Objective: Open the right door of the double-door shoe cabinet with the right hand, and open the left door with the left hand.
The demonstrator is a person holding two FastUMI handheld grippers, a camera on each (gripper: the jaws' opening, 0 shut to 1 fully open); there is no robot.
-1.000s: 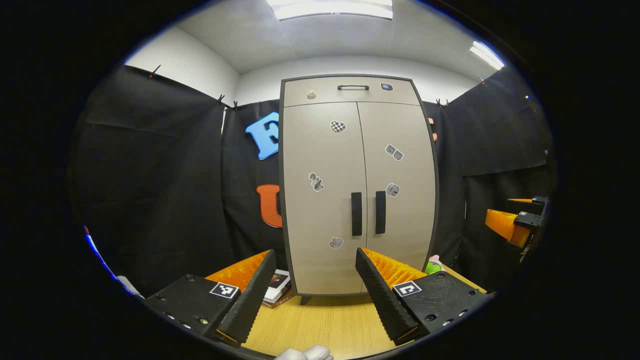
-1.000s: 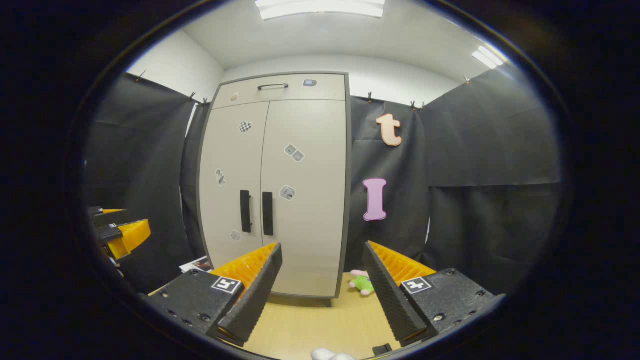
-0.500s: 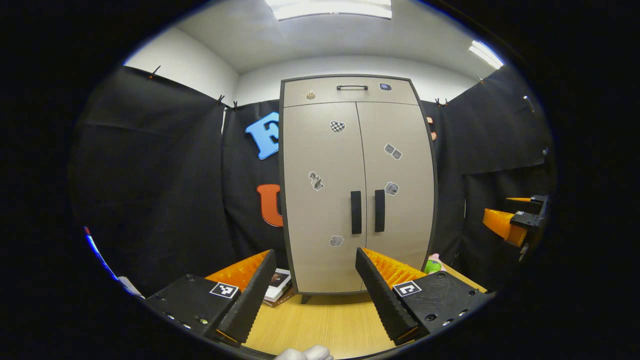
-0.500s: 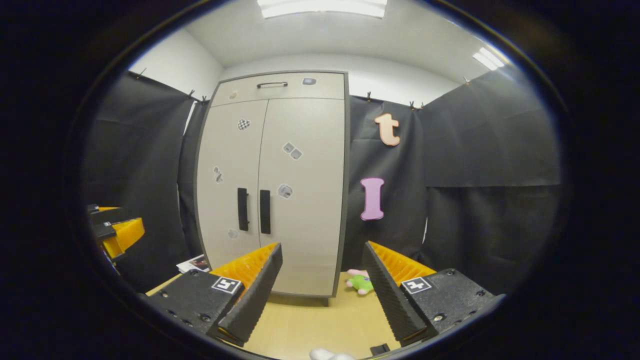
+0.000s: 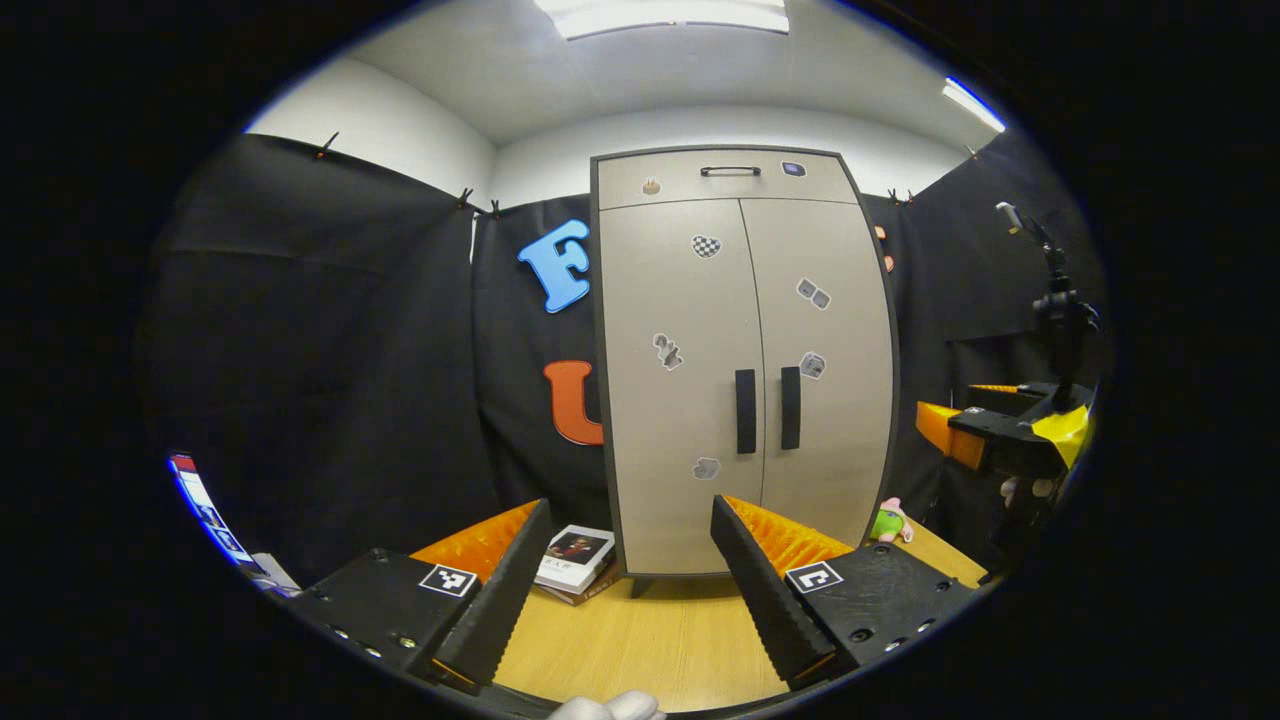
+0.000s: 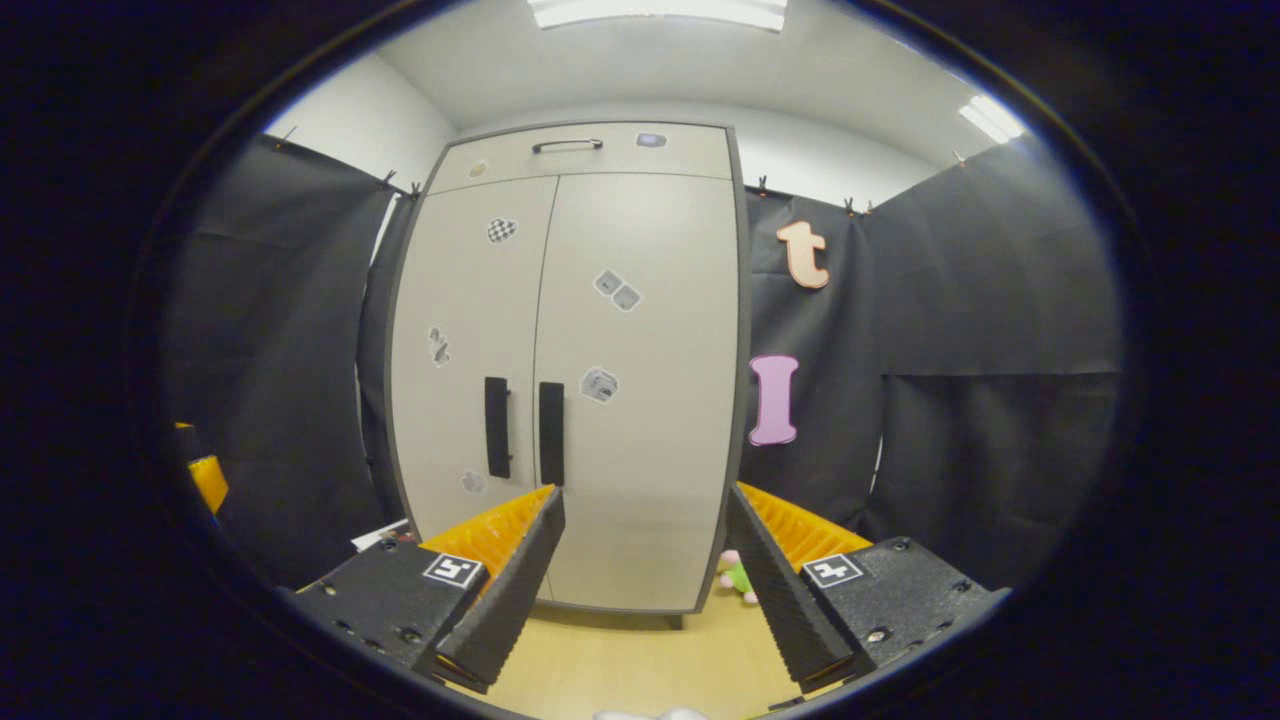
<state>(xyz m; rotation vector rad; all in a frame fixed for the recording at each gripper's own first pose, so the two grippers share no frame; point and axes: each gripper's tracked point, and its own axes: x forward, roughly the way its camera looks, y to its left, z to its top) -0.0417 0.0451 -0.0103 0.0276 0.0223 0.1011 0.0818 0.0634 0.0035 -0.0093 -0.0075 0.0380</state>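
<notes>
At far left of the left gripper view, beside the cabinet foot, a stack of books (image 5: 572, 553) sits on the wood floor (image 5: 660, 640). My left gripper (image 5: 620, 560) hangs with fingers spread wide, holding nothing, well short of the shoe cabinet (image 5: 745, 360). Cabinet has slid right in that view versus a second ago, so I've drifted left. Left door (image 5: 680, 400) and right door (image 5: 835, 330) are both shut, the left handle (image 5: 745, 411) and right handle (image 5: 790, 407) untouched. Green plush toy (image 5: 888, 522) at the cabinet's right foot. Right gripper (image 6: 645, 555) is wide open, empty, and the cabinet looms larger in its view than before: closing in. Right handle sits just above its left finger (image 6: 505, 580). Neither door started; right-hand approach looks underway, needs a shift left.
</notes>
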